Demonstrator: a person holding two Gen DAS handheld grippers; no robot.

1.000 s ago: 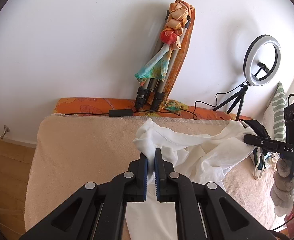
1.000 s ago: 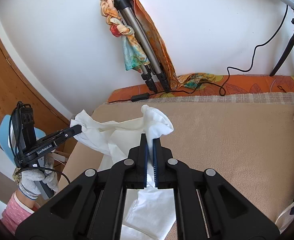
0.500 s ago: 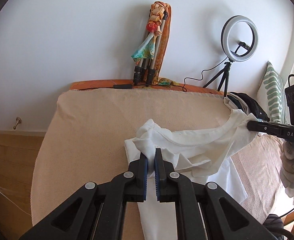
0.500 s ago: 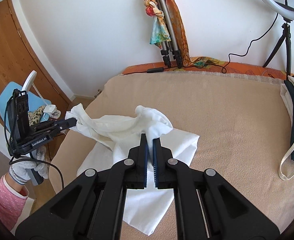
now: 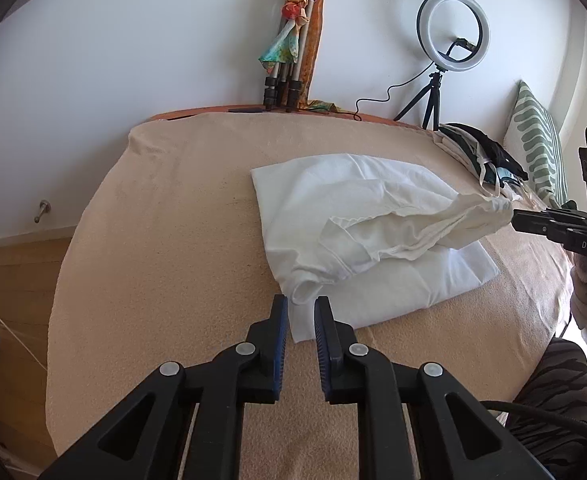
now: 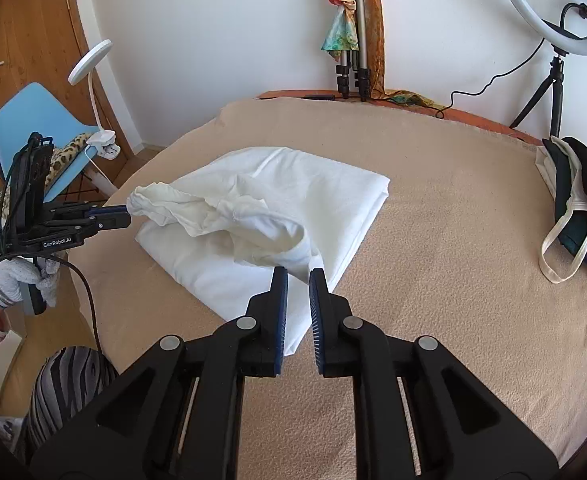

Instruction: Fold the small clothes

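Lying mid-bed (image 5: pixel 165 248), the white garment (image 5: pixel 357 216) is partly folded, one end bunched and raised. The left gripper (image 5: pixel 298 306) stands slightly parted in its own view, cloth between the fingers; whether it grips cannot be told. The right gripper (image 6: pixel 298 276) looks the same. A clothes pile (image 6: pixel 577 200) sits at the bed's right edge.

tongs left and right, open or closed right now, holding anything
left tongs: open, a corner of the white garment sits at the tips, unclamped.
right tongs: open, garment edge at the tips, unclamped.
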